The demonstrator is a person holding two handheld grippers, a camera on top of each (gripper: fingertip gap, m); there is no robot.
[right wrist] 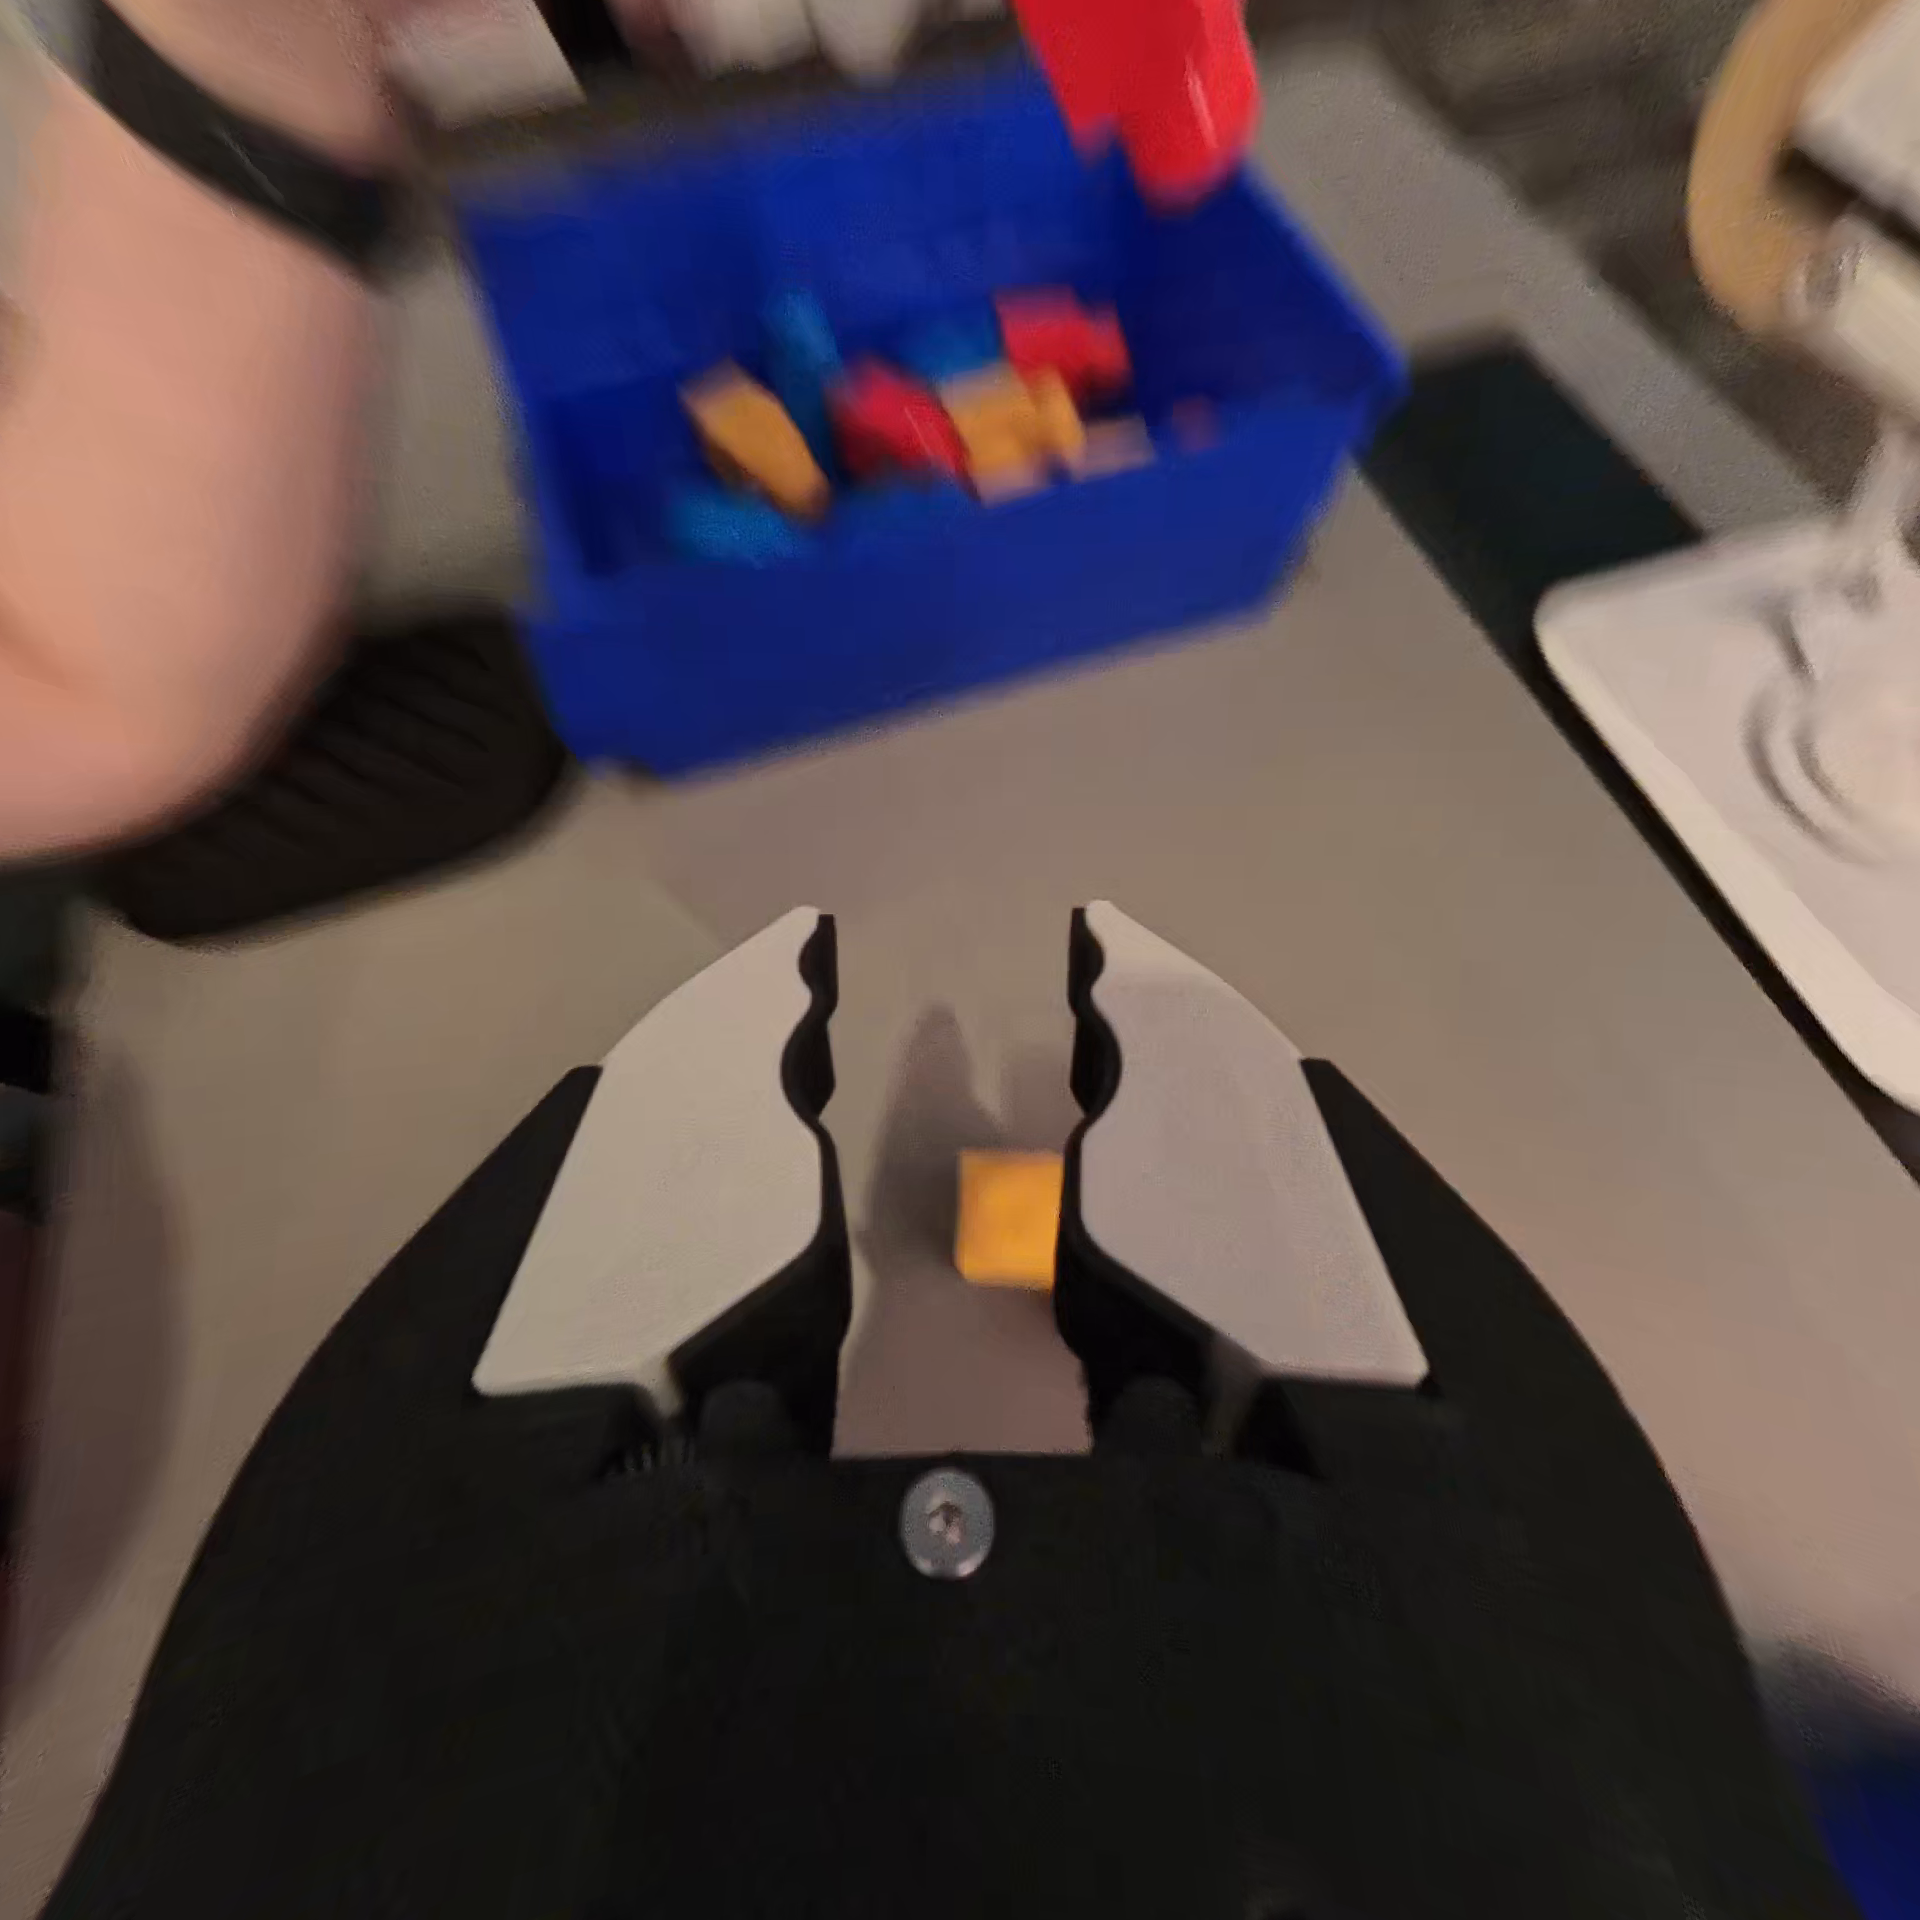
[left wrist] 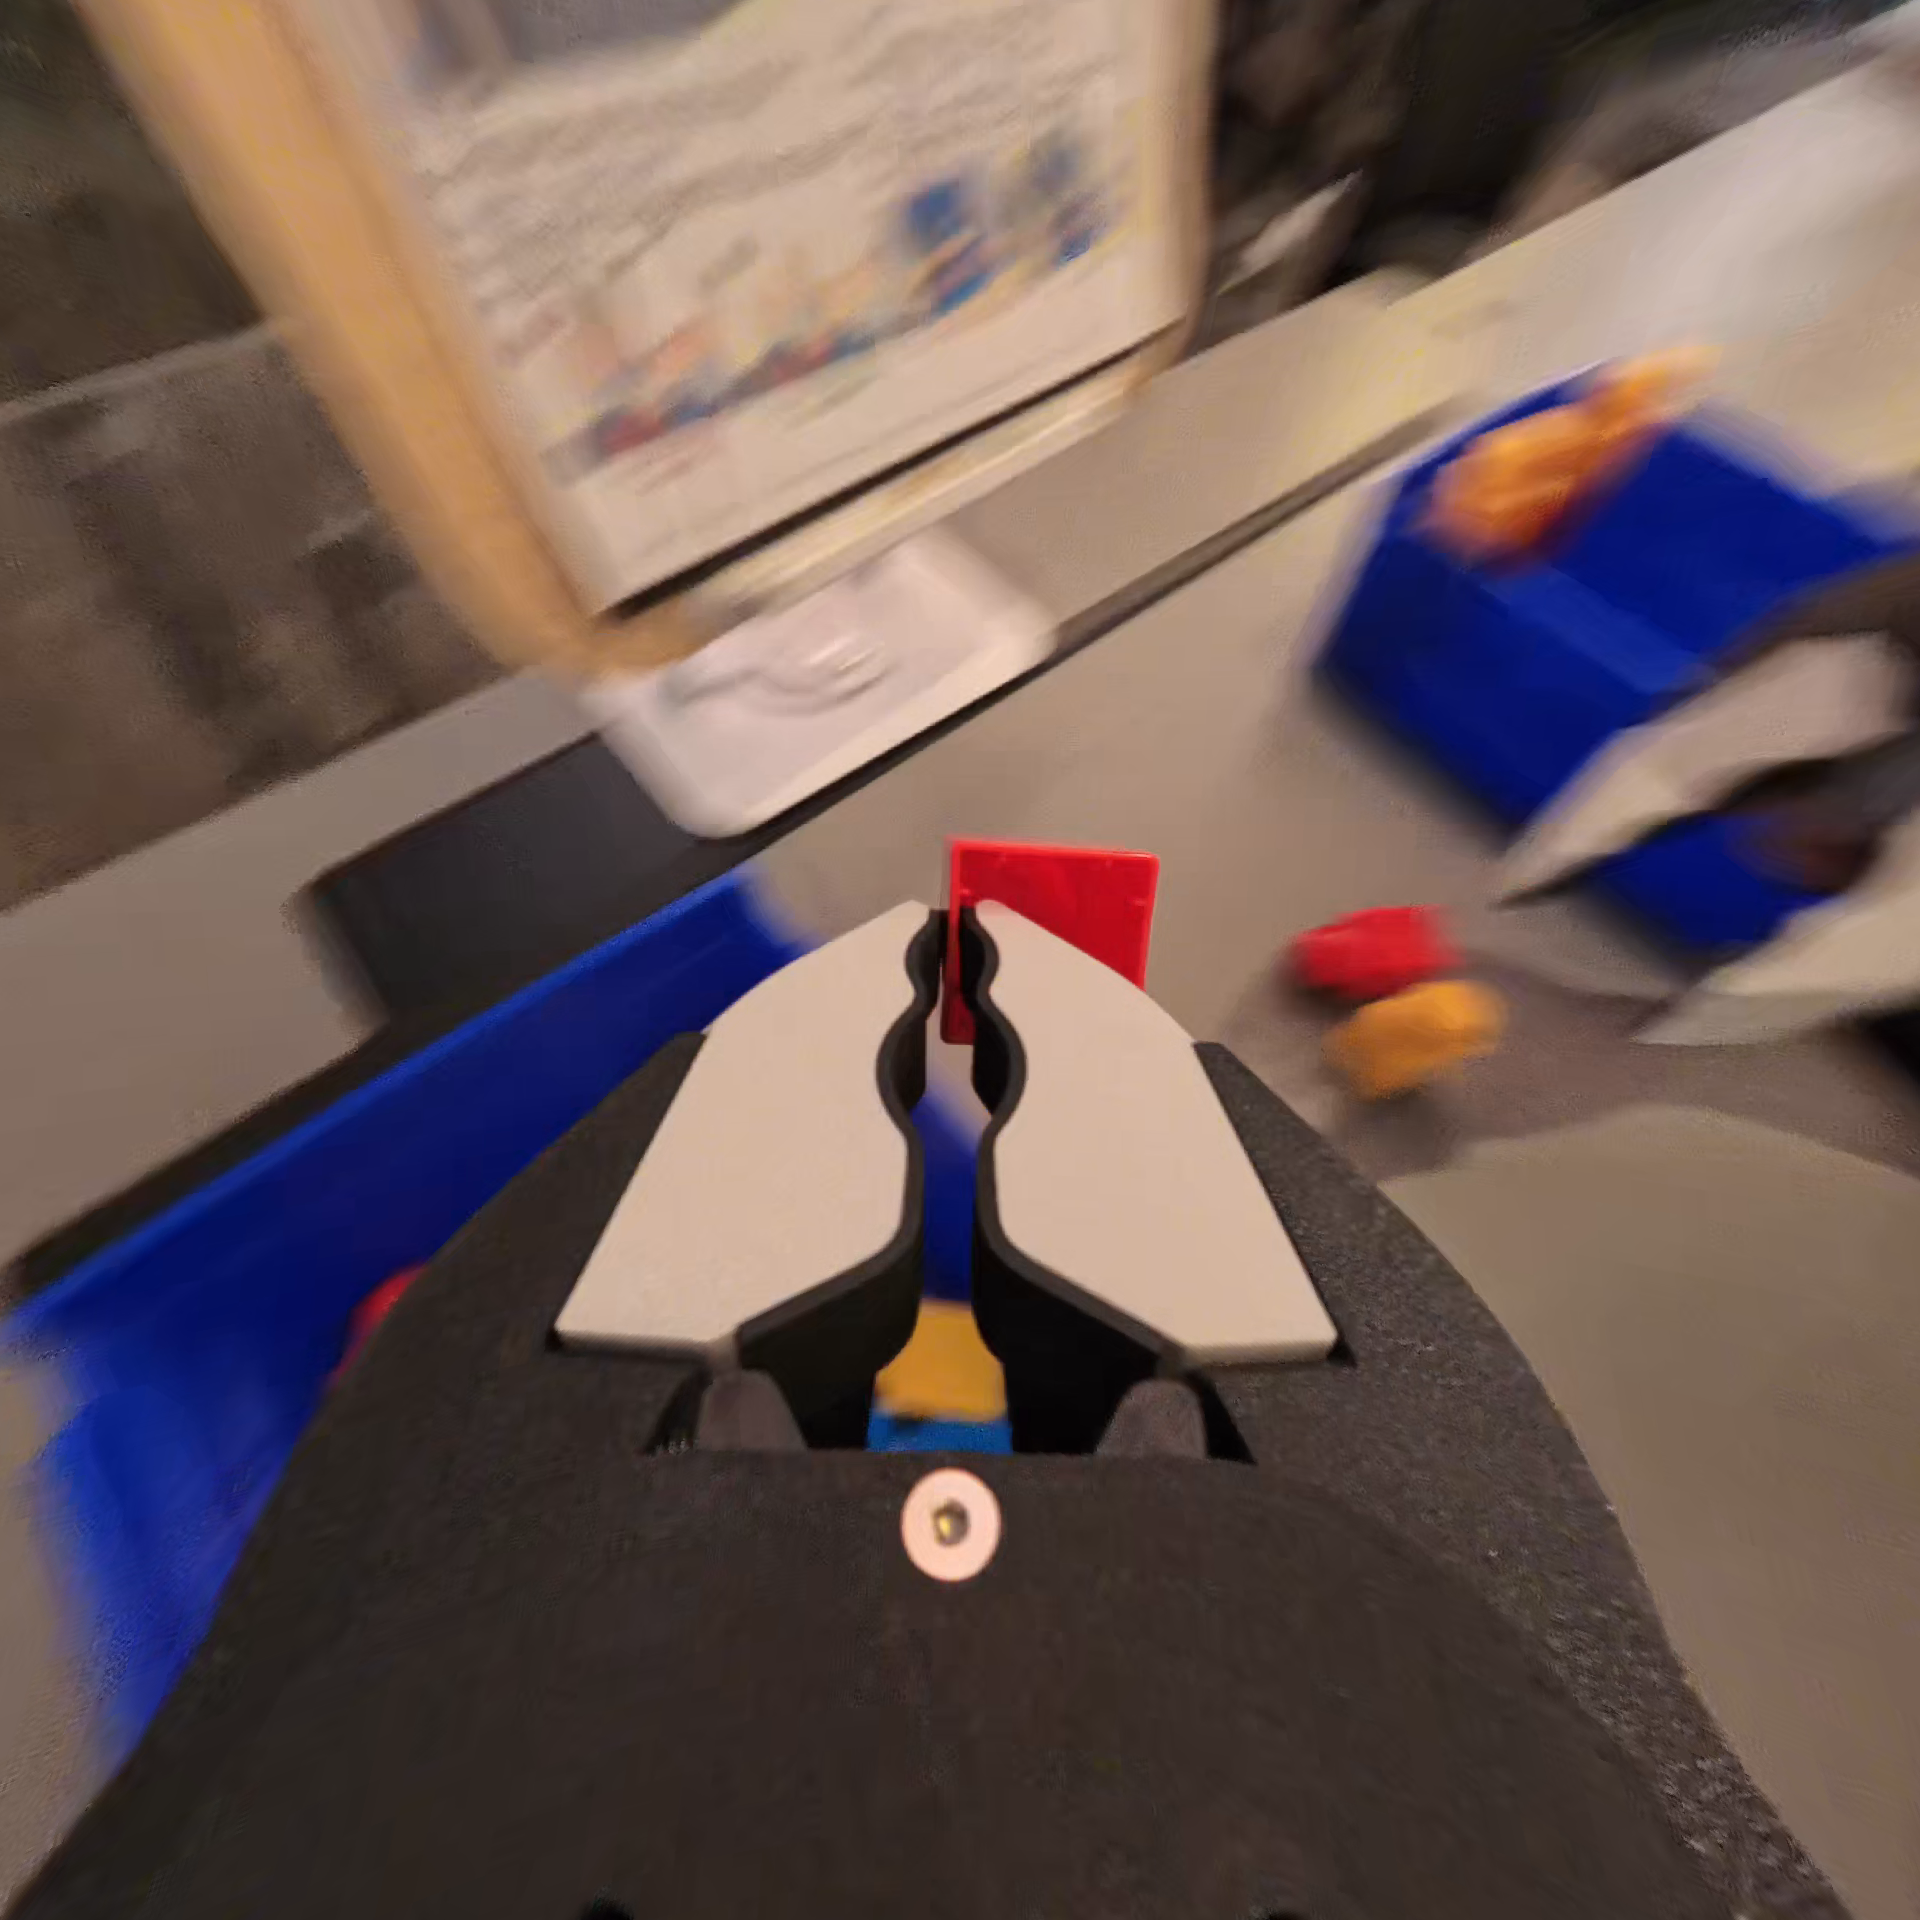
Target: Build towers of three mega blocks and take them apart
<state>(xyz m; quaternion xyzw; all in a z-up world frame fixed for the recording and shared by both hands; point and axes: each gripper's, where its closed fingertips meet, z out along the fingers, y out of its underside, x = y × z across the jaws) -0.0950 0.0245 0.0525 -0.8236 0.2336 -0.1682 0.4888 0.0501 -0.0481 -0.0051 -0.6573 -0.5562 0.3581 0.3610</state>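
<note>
**Thin pinch on a red block, yellow block under open jaws**

Your left gripper [left wrist: 958, 914] is clamped on a red block [left wrist: 1070, 914], but only by one thin wall: the fingertips [left wrist: 883, 935] nip the block's left edge, and most of the body sticks out toward 2 o'clock, unsupported. That is the weak point. The left wrist view is smeared with motion, so I judge that a quick swing or a hard stop could pivot the block in the pinch or flick it free. If you press it onto another block from this hold, the off-centre load may twist it rather than seat it.

Below and behind those fingers lies a blue bin [left wrist: 312, 1174], running off toward 8 o'clock. A dropped block could land back there or bounce onto the grey table [left wrist: 1558, 1351], where a red and a yellow piece [left wrist: 1392, 997] already lie at 3 o'clock.

Your right gripper [right wrist: 954, 925] stands apart with nothing between its tips. A yellow block [right wrist: 1006, 1218] rests on the table beneath it, close against the right finger and off centre. Closing from here could shove the block sideways instead of trapping it; centre first.

At 12 o'clock in the right view sits the bin of mixed blocks [right wrist: 914, 623], with the red block [right wrist: 1153, 73] above its far rim. A white tray [right wrist: 1662, 727] at 3 o'clock carries clear glassware; a wide sweep could clip it.
</note>
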